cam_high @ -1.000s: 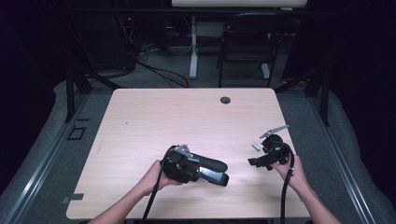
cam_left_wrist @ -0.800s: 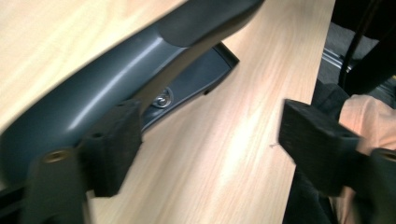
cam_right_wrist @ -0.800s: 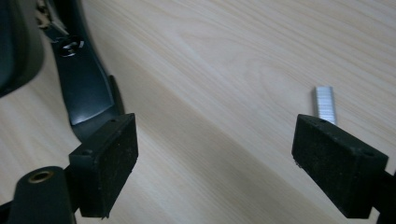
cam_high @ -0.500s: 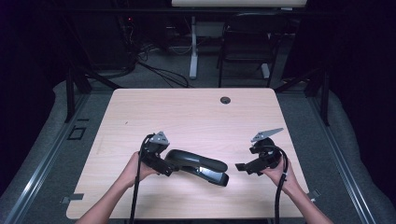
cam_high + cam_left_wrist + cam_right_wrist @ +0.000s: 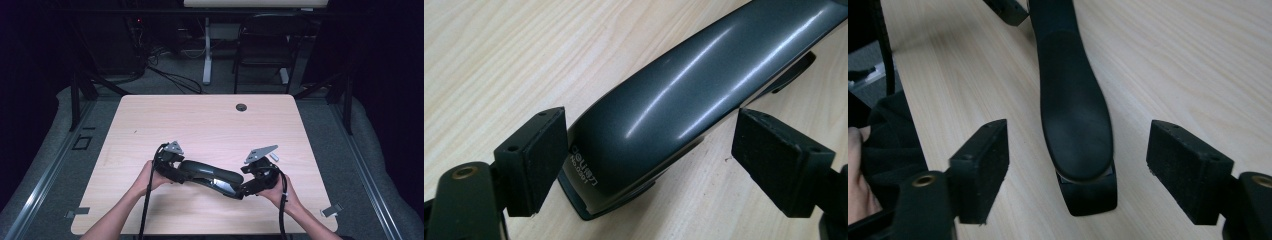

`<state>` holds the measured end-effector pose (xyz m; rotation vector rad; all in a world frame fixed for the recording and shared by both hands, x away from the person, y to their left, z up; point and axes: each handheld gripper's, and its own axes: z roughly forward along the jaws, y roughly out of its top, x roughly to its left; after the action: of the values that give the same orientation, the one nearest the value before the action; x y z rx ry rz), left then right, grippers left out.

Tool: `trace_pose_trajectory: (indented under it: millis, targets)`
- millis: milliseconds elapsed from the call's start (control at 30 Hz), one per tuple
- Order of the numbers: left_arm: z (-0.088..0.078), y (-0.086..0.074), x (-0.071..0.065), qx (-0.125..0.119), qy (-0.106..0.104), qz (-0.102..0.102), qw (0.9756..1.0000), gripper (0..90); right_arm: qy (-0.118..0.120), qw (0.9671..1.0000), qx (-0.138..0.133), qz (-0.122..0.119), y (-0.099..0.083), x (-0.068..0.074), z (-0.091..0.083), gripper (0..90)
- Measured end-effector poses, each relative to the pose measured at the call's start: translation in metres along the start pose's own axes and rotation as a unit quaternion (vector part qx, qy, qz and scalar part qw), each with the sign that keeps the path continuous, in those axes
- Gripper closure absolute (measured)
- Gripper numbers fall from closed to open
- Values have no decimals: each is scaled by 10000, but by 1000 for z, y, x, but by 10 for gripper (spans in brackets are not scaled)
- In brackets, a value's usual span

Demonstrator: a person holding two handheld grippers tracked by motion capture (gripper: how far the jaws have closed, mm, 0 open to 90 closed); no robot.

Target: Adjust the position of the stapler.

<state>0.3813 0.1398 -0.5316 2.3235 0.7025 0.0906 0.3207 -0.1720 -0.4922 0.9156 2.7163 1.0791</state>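
Both tools have closed in on the stapler [image 5: 212, 176] lying on the surface [image 5: 210, 125]: left tool [image 5: 644, 160] and right tool [image 5: 1080, 165] each straddle an end, jaws spread and just narrowing, pads not yet touching, so a two-ended grip looks imminent

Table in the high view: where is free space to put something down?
The table is bare between the cable hole and the stapler, also along both side edges. Crowded: the near middle, with left gripper and right gripper.
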Motion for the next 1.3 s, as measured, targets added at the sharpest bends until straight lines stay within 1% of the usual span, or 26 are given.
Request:
trace_pose_trajectory:
  millis: [33, 67, 100, 133, 167, 233, 300, 333, 367, 400, 467, 600, 633, 700, 733, 800, 867, 900, 933, 967, 1000, 1033, 1067, 1100, 1233, 1300]
  targets:
    - [-1, -2, 1, -37, -15, 47, 10000, 167, -42, 9999, 98, -51, 2, 3, 6, 364]
    - [0, -2, 2, -55, -11, 47, 10000, 171, -77, 9999, 116, -73, 3, 3, 8, 421]
    - [0, -3, 2, -25, 26, 83, 10000, 172, -117, 9998, 110, -86, 3, 4, 9, 458]
    - [1, -4, 0, -2, 147, 121, 9998, 170, -177, 9997, 128, -127, 3, 4, 9, 480]
    - [3, -4, 0, -6, 120, 164, 9998, 167, -169, 9997, 127, -128, 3, 4, 10, 509]
    - [3, -4, -2, -3, 175, 236, 9996, 163, -150, 9997, 148, -125, 2, 3, 10, 534]
    - [4, -5, -2, -17, 183, 254, 9995, 160, -163, 9996, 151, -153, 2, 4, 10, 536]
    - [4, -5, -3, -80, 199, 294, 9993, 156, -253, 9993, 155, -234, 1, 6, 11, 541]
    - [4, -5, -3, -80, 199, 294, 9993, 155, -253, 9991, 165, -287, 1, 6, 11, 542]
    - [4, -6, -3, -134, 217, 346, 9991, 156, -274, 9991, 151, -291, 1, 7, 11, 542]
    - [4, -7, -3, -149, 214, 336, 9991, 157, -262, 9990, 179, -310, 1, 6, 11, 543]
    - [2, -7, -3, -215, 188, 342, 9990, 199, -228, 9994, 175, -214, 0, 3, 10, 538]
    - [2, -7, -4, -239, 176, 348, 9990, 199, -220, 9993, 212, -206, 0, 1, 9, 537]
    - [2, -6, -6, -247, 198, 375, 9988, 225, -211, 9995, 164, -141, -2, -4, 8, 532]
    - [2, -6, -6, -246, 197, 375, 9988, 229, -219, 9995, 202, -139, -2, -4, 7, 531]
    - [2, -6, -5, -257, 189, 361, 9988, 232, -237, 9994, 183, -145, -2, -5, 7, 529]
    - [2, -6, -5, -277, 177, 348, 9989, 230, -240, 9995, 186, -119, -2, -5, 7, 529]
    - [6, -5, -7, -281, 188, 323, 9989, 186, -276, 9993, 208, -140, -2, -4, 7, 529]
    - [9, -3, -9, -254, 244, 369, 9987, 163, -285, 9992, 227, -184, -1, -4, 7, 530]
    - [9, -3, -9, -254, 244, 369, 9987, 144, -286, 9992, 211, -177, -1, -4, 7, 531]
    - [11, -1, -12, -265, 277, 506, 9980, 140, -280, 9991, 233, -203, -1, -4, 7, 532]
    - [12, 0, -12, -295, 208, 539, 9979, 142, -279, 9993, 203, -171, -2, -4, 7, 533]
    - [13, 1, -12, -284, 188, 560, 9978, 143, -251, 9992, 244, -170, -2, -5, 6, 533]
    - [13, 1, -12, -285, 193, 586, 9977, 143, -260, 9993, 221, -160, -2, -5, 6, 533]
    - [12, 1, -11, -304, 136, 567, 9978, 154, -305, 9989, 265, -226, -2, -5, 6, 534]
    - [9, 0, -8, -394, 19, 488, 9980, 174, -312, 9989, 261, -228, -1, -5, 6, 532]
